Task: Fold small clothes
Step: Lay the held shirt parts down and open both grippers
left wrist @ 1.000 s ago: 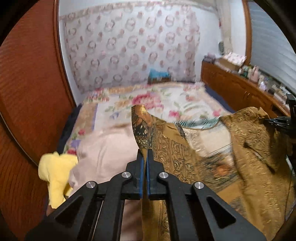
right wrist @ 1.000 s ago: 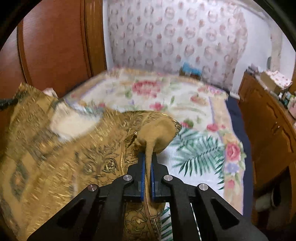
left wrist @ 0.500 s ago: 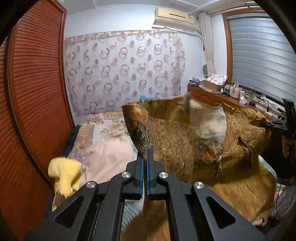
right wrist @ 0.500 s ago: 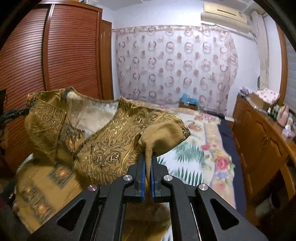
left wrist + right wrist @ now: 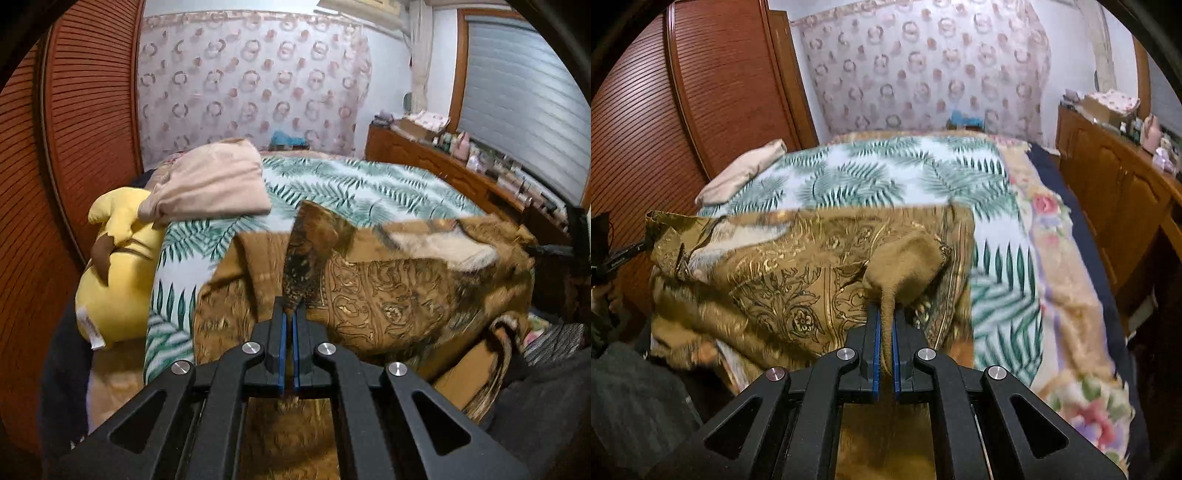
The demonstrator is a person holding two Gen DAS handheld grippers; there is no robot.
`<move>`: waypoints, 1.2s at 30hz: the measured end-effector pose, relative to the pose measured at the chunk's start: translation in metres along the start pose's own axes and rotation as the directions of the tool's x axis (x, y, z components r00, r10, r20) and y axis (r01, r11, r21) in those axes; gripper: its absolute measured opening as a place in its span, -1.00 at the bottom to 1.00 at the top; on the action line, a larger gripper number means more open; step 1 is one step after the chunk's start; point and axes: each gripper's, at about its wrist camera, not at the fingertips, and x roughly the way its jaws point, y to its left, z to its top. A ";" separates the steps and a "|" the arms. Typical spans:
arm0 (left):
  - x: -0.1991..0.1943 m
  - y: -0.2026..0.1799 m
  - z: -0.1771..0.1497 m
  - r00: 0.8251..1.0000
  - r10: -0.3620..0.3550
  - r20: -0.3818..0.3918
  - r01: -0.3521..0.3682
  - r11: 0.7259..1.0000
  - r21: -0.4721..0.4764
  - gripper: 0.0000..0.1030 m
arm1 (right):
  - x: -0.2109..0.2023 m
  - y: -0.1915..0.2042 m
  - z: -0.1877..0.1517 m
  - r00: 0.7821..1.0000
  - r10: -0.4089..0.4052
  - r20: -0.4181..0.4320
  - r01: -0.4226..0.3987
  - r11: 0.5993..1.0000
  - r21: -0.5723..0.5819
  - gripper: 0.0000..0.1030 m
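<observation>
You have swung the garment (image 5: pixel 399 295) down from mid-air onto the bed (image 5: pixel 332 184); it now drapes centre frame. Your left gripper (image 5: pixel 289 306) and right gripper (image 5: pixel 885 314) each pinch a corner, jaws pressed on cloth. It looks ready for flattening.

One gold garment (image 5: pixel 391 295) – two grippers (image 5: pixel 290 310) (image 5: pixel 884 317) – one pink cloth (image 5: pixel 214 184) – one yellow plush toy (image 5: pixel 114 266), one bed (image 5: pixel 886 173).

Left wrist view low and close behind its fingers, facing up the bed (image 5: pixel 369 184) toward the curtain (image 5: pixel 251 85), right wrist view likewise, both sharing the gold garment (image 5: pixel 406 295), palm-leaf sheet, curtain.
</observation>
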 end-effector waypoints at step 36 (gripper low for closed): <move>0.025 0.015 0.073 0.993 0.039 0.116 -0.044 0.998 0.041 0.58 | -0.028 0.015 0.040 0.992 -0.094 0.085 0.101 0.991 -0.087 -0.03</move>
